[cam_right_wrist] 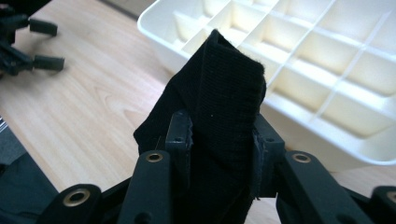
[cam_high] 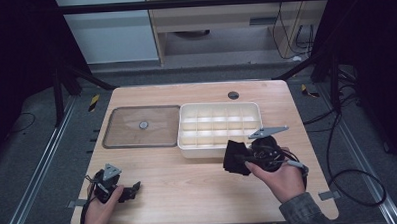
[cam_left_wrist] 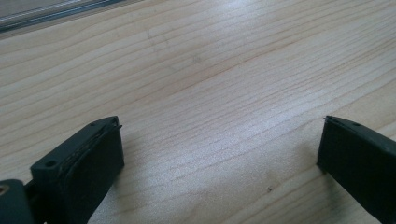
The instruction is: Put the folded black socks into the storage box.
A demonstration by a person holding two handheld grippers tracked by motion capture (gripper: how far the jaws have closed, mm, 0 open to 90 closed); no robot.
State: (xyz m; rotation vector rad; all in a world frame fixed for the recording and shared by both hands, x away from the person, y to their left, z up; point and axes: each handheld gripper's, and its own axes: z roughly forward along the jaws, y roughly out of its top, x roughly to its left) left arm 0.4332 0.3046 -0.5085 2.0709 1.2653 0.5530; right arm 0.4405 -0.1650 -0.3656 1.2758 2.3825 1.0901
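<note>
With my right gripper (cam_right_wrist: 222, 140) clamped on the folded black cloth (cam_right_wrist: 219, 93) just before the white divided tray (cam_high: 219, 111), I aim squarely over one compartment and lower gently — left gripper (cam_left_wrist: 219, 154) wide, empty, resting aside.

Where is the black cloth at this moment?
The black cloth is clamped in the right tool, at the right of the high view, just in front of the white tray.
</note>
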